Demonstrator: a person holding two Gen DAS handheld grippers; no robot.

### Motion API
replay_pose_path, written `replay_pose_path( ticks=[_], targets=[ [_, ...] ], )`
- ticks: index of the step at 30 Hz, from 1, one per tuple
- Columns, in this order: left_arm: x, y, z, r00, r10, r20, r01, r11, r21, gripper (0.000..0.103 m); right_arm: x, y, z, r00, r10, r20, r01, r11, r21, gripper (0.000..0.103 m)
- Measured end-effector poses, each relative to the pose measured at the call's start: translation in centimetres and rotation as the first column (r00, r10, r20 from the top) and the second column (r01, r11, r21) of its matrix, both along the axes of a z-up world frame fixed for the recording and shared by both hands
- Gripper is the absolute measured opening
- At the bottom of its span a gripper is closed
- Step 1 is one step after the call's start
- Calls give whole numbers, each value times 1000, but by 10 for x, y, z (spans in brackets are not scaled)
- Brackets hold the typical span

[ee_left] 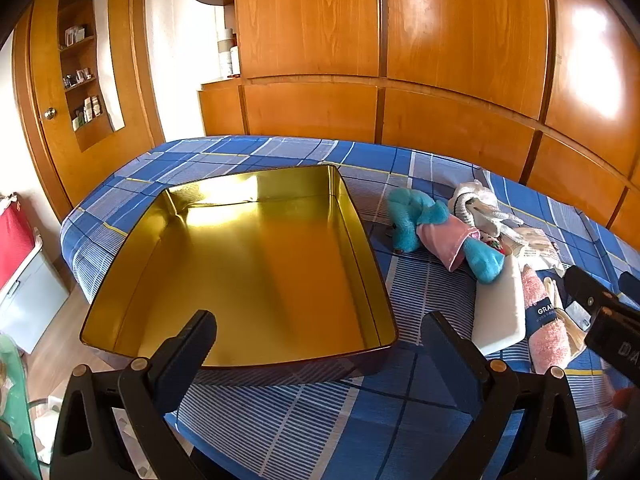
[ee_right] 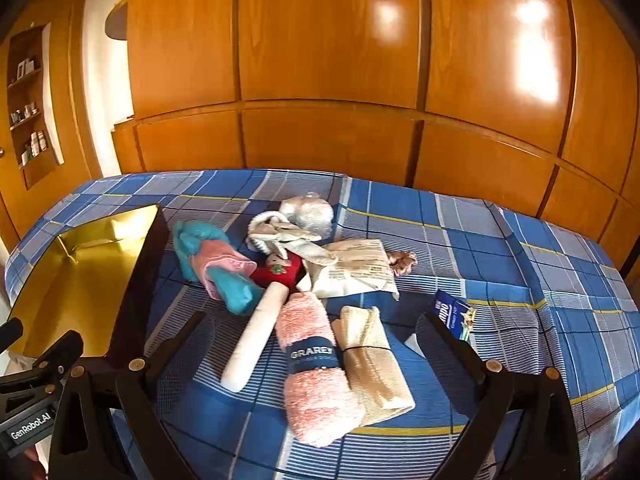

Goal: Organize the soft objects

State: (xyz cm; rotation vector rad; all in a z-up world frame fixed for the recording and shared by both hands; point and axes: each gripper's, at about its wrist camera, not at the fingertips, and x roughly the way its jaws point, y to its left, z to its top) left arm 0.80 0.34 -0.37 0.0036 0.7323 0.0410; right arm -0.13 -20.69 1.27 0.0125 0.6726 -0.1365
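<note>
An empty gold-lined tin box (ee_left: 256, 264) sits on the blue plaid bed (ee_left: 304, 416); my left gripper (ee_left: 320, 336) hovers open over its near rim. Right of the box lies a heap of soft things: a teal plush in a pink cloth (ee_right: 216, 268), a pink rolled towel with a dark band (ee_right: 316, 364), a beige rolled cloth (ee_right: 372, 364), a white slab (ee_right: 256, 340), a red item (ee_right: 280, 272) and a grey-white plush (ee_right: 280, 232). My right gripper (ee_right: 312, 332) is open just above the pink towel, holding nothing. It also shows at the right edge of the left wrist view (ee_left: 600, 304).
A printed paper bag (ee_right: 360, 272), a clear-wrapped bundle (ee_right: 308, 212), a brown scrunchie (ee_right: 404, 260) and a small blue packet (ee_right: 452, 308) lie around the heap. Wooden wardrobe doors (ee_right: 320, 60) stand behind the bed. The box's gold interior (ee_right: 76, 280) shows at left.
</note>
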Motion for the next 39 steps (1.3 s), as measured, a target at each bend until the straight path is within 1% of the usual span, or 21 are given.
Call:
replay_pose_path(
  ticks=[6,10,13,16,18,20,22,23,24,25,26,28,30,31,32,34,36,37,39],
  targets=[
    [1,-3,-1,1000,-12,-9,12,1000,5,102,3,-17,3,1000,-20,1,20,1000,10,103],
    [2,-6,-1,1000,-31,-6,31,1000,5,103,7,-40,10,1000,-28,1,28,998,50,103],
    [3,-9,0,997,-77,1,77,997,-22,103,13,-68,17,999,-32,-17,33,993,117,103],
    [9,-15,4,985,-170,-6,169,983,-73,103,20,-99,21,999,-18,-38,25,985,172,103],
    [12,-22,8,978,-207,-8,205,976,-75,103,24,-120,22,998,-27,-52,36,980,193,103],
    [16,-32,13,967,-256,-9,255,964,-75,103,27,-141,19,997,-46,-64,58,976,210,103],
    [17,-43,15,948,-319,-11,317,944,-92,103,28,-161,12,994,-79,-77,94,972,217,103],
    [18,-50,15,937,-349,-18,346,934,-84,103,28,-168,7,992,-97,-85,114,969,220,103],
    [20,-62,12,919,-392,-44,388,919,-65,102,27,-175,3,990,-113,-88,131,964,231,103],
    [23,-69,10,907,-416,-66,413,909,-61,102,25,-181,-3,987,-132,-92,152,955,255,103],
    [27,-78,5,888,-447,-105,442,894,-70,102,25,-185,-8,985,-142,-100,164,948,273,103],
    [33,-87,0,877,-460,-138,449,887,-104,102,28,-191,-13,978,-152,-140,187,939,289,103],
    [40,-93,-3,867,-472,-161,452,880,-143,102,29,-193,-12,981,-145,-125,177,937,301,103],
    [44,-97,-5,862,-477,-170,453,877,-159,98,29,-193,-12,982,-143,-124,174,938,300,103],
    [47,-99,-7,860,-478,-180,451,876,-171,92,29,-193,-12,982,-140,-126,172,938,302,103],
    [55,-105,-13,854,-477,-207,449,877,-169,84,28,-192,-12,983,-134,-124,166,936,311,103],
    [64,-116,-23,838,-486,-248,463,874,-150,83,28,-191,-11,985,-126,-121,158,939,306,103],
    [66,-118,-27,834,-487,-258,465,873,-145,81,28,-190,-11,985,-124,-120,155,941,301,103],
    [72,-128,-34,823,-496,-277,477,868,-137,67,29,-188,-10,986,-117,-116,147,943,297,103]
  ],
)
